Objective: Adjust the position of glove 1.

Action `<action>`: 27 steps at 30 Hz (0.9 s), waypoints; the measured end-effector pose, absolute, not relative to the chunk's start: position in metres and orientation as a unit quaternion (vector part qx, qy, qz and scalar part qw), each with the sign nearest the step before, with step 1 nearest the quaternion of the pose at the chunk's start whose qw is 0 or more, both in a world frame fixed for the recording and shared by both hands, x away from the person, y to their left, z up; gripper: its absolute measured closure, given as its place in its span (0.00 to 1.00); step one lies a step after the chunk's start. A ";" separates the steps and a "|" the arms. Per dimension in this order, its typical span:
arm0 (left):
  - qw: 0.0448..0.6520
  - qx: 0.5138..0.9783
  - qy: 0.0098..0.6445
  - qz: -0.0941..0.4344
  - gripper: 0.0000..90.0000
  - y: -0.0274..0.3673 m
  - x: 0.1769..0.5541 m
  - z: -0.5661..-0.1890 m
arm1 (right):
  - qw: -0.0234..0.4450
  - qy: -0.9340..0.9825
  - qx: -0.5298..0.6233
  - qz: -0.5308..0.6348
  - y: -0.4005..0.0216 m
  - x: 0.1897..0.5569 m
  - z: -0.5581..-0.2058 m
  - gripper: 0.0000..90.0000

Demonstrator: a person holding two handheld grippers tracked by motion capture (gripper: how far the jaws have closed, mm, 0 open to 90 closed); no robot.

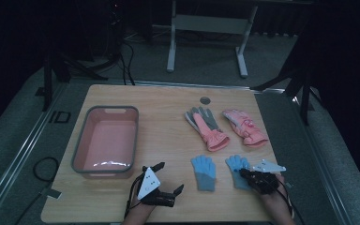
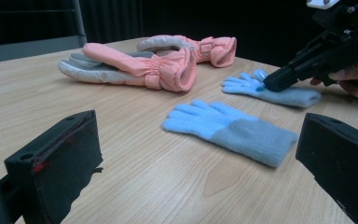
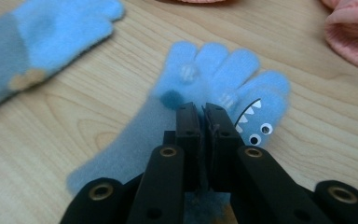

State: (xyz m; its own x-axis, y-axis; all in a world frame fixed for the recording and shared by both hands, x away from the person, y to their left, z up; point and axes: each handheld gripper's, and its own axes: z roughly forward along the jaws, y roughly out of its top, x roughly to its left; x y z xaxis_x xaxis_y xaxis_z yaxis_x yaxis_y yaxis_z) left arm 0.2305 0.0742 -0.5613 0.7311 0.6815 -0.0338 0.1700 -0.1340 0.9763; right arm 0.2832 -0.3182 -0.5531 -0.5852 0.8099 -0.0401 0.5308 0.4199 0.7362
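Two blue knit gloves lie near the table's front. The left blue glove (image 1: 203, 171) (image 2: 233, 128) (image 3: 42, 37) lies flat and untouched. My right gripper (image 1: 243, 174) (image 2: 272, 84) (image 3: 203, 112) presses down on the right blue glove (image 1: 236, 163) (image 2: 289, 96) (image 3: 214, 65), which has a shark face on it. Its jaws are shut, pinching the fabric near the palm. My left gripper (image 1: 171, 177) (image 2: 198, 163) rests open at the front edge, left of both gloves, with nothing between its jaws.
Two pink and grey ski gloves (image 1: 206, 126) (image 1: 244, 126) (image 2: 140, 65) lie behind the blue ones. A pink tub with a grey rim (image 1: 80, 140) stands on the left of the wooden table (image 1: 168, 108). A desk frame stands on the floor beyond.
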 end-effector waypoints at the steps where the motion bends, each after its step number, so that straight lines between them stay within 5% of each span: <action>1: 0.588 0.721 0.295 0.218 0.00 0.074 0.230 -0.561 | 0.202 0.811 0.424 0.349 -0.316 0.282 -0.550 0.97; 16: 0.590 0.719 0.295 0.218 0.00 0.075 0.230 -0.561 | 0.224 0.767 0.428 0.422 -0.271 0.271 -0.465 0.97; 27: 0.591 0.720 0.292 0.217 0.00 0.075 0.230 -0.561 | 0.188 0.784 0.393 0.442 -0.221 0.269 -0.467 0.97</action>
State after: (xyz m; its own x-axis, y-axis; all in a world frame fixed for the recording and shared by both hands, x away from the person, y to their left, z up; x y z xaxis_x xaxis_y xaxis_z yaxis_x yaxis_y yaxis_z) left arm 0.2300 0.0750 -0.5614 0.7356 0.6766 -0.0327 0.1646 -0.1316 0.9775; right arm 0.2695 -0.2207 -0.4673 -0.6198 0.7829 0.0533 0.4506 0.2995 0.8410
